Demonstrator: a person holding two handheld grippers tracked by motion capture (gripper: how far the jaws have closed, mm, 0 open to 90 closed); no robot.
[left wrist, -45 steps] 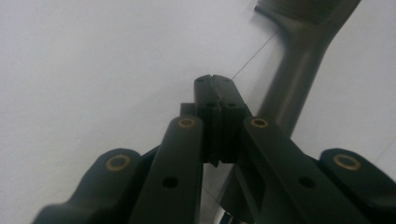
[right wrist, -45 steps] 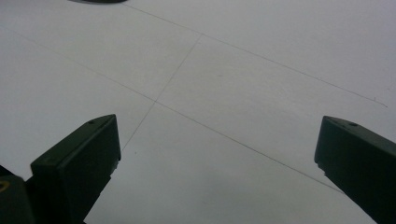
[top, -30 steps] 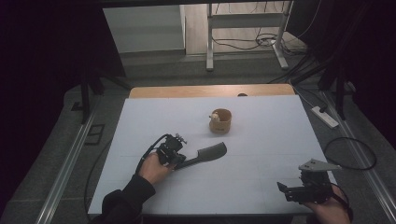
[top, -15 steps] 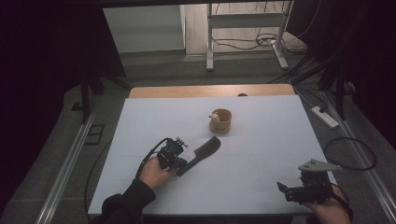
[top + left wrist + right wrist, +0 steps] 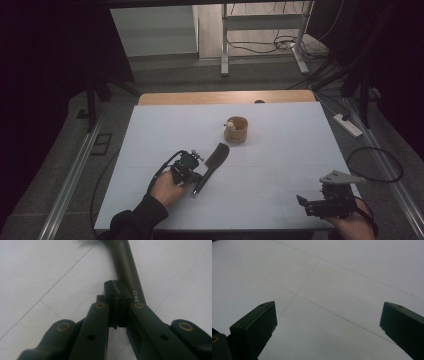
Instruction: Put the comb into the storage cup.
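- The white table (image 5: 280, 150) is bare around the work, so I have room to swing the tool without clipping anything.
- The black utensil (image 5: 212, 162) lies flat just left of the table's centre, with its broad head pointing to about 1 o'clock and its handle (image 5: 126, 265) running back to my left gripper.
- The wooden cup (image 5: 236, 129) stands upright at about 1 o'clock from the utensil's head, near it but apart. I judge it to be where the utensil is headed.
- My left gripper (image 5: 199, 174) has its jaws pinched right together. In the left gripper view (image 5: 117, 302) the handle passes along the right-hand jaw rather than plainly between the pads, so I cannot tell if it is truly clamped. I would confirm the bite before lifting, or the long head may droop and slip.
- My right gripper (image 5: 305, 202) waits at 4 o'clock near the table's edge, jaws spread wide over bare table (image 5: 327, 322). It could steady the cup.
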